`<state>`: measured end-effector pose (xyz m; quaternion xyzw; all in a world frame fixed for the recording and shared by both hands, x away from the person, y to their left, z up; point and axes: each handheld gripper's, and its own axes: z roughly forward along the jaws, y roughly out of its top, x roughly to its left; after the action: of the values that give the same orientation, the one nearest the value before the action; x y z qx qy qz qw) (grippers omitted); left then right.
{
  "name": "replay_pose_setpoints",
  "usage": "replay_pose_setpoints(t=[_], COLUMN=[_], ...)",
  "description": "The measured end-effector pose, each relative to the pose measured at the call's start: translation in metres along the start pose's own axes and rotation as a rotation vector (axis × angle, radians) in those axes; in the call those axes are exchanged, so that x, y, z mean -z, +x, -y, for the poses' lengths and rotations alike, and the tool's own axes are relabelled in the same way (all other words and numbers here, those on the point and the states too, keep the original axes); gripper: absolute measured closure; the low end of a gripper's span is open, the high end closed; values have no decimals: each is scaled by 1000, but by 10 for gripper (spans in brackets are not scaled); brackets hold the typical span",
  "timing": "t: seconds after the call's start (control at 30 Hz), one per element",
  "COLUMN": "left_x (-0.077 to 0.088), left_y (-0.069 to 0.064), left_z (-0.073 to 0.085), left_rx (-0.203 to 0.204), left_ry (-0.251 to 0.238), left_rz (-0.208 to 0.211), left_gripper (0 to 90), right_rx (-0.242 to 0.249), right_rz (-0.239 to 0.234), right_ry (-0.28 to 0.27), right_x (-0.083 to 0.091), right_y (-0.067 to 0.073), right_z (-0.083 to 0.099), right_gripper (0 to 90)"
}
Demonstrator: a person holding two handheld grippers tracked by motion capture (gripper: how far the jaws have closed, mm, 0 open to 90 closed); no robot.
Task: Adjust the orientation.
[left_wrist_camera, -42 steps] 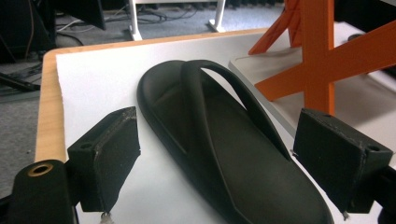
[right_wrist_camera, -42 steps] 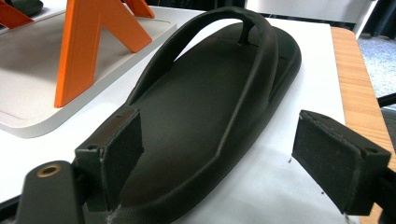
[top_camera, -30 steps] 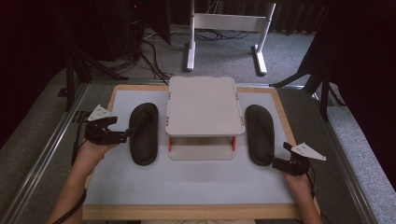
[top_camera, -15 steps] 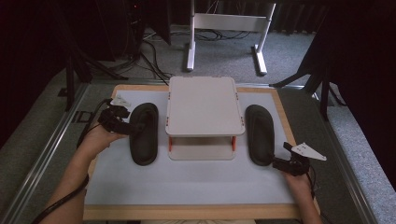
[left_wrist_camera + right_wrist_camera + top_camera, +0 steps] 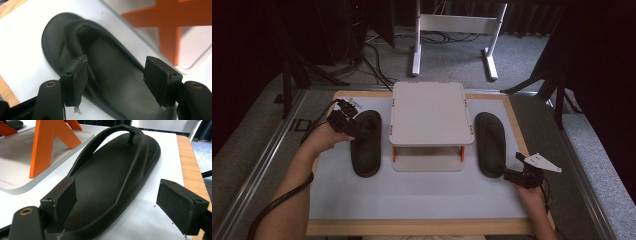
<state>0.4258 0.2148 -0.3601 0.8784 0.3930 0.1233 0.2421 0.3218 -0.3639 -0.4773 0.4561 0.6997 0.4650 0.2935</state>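
On the table [image 5: 412, 200]: two black sandals [image 5: 366, 144] [image 5: 490, 144], one stand [image 5: 431, 114]; both grippers' fingers [image 5: 75, 82] [image 5: 62, 200] spread.

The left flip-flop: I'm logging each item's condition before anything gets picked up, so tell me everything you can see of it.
The left flip-flop is a black sandal of matte, rubbery-looking material, with a flat oval sole and a Y-shaped strap arching over the toe end. It lies sole-down on the white mat, lengthwise, just left of the white stand, toe end away from the person. The left gripper hovers over its strap area with jaws open, straddling one side of the strap; contact can't be confirmed.
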Motion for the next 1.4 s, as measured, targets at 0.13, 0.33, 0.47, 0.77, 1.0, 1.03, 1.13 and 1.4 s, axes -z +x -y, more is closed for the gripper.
replay_pose_setpoints(t=[0.13,0.33,0.47,0.77,1.0,1.03,1.13,1.4], left_x=[-12,-29,-36,-52,-60,-63,-66,-61], left_y=[9,22,29,41,40,41,42,42], left_z=[-1,3,5,9,8,7,7,2], left_rx=[27,81,125,202,202,215,251,323], left_ry=[63,100,90,106,127,152,167,145], left_rz=[6,-3,1,29,25,20,24,-18], left_gripper=[379,396,398,460,525,562,629,715], right_rx=[-2,0,0,4,7,6,2,3], right_rz=[-3,-4,1,1,0,0,0,2], right_ry=[-2,-1,0,-1,-2,-3,-2,-2], right_x=[0,0,0,0,0,0,0,0], right_y=[0,0,0,0,0,0,0,0], right_z=[0,0,0,0,0,0,0,0], right_gripper=[153,154,154,154,154,154,154,155])
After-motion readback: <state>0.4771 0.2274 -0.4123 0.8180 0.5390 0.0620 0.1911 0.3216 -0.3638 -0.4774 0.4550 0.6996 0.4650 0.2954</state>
